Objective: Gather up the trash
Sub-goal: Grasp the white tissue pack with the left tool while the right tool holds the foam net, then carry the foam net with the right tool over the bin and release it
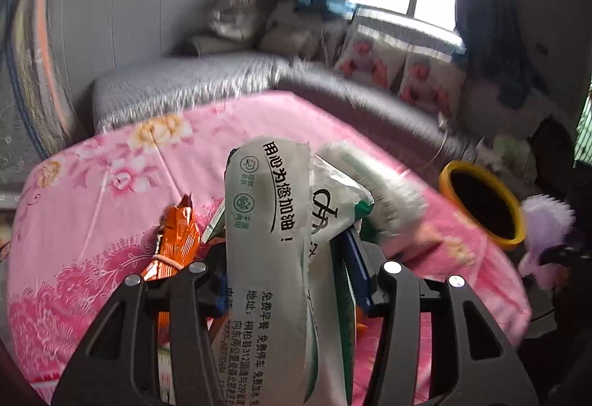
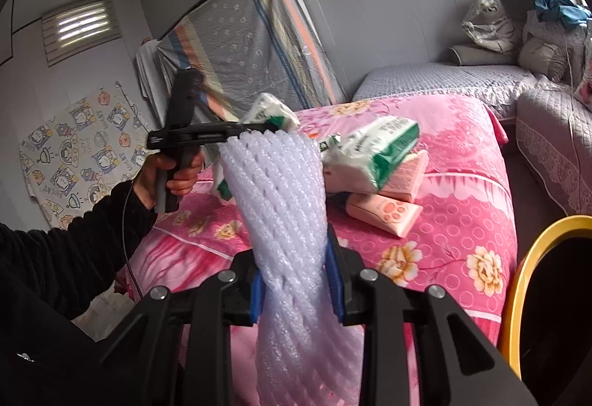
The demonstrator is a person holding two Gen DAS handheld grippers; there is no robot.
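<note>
Between the jaws of the left gripper (image 1: 292, 280) stands a white-and-green printed wrapper (image 1: 268, 239), its top rising over the pink floral bedspread (image 1: 111, 206); the blue pads appear to press its sides, so I take it as gripped. An orange snack packet (image 1: 175, 243) lies just left of the jaws on the cover, apparently not yet collected. At right, beyond the bed's edge, a yellow-rimmed bin (image 1: 481, 206) shows a dark inside; its contents cannot be made out. From the right wrist view, the right gripper (image 2: 296, 287) is clamped on a white foam net sleeve (image 2: 281, 206), upright between the blue pads. Green-and-white tissue packs (image 2: 370, 151) and pink packets (image 2: 384, 212) rest farther back on the bed. With both tools loaded, carrying to the bin seems in hand: each must next swing over the rim before the jaws part.
</note>
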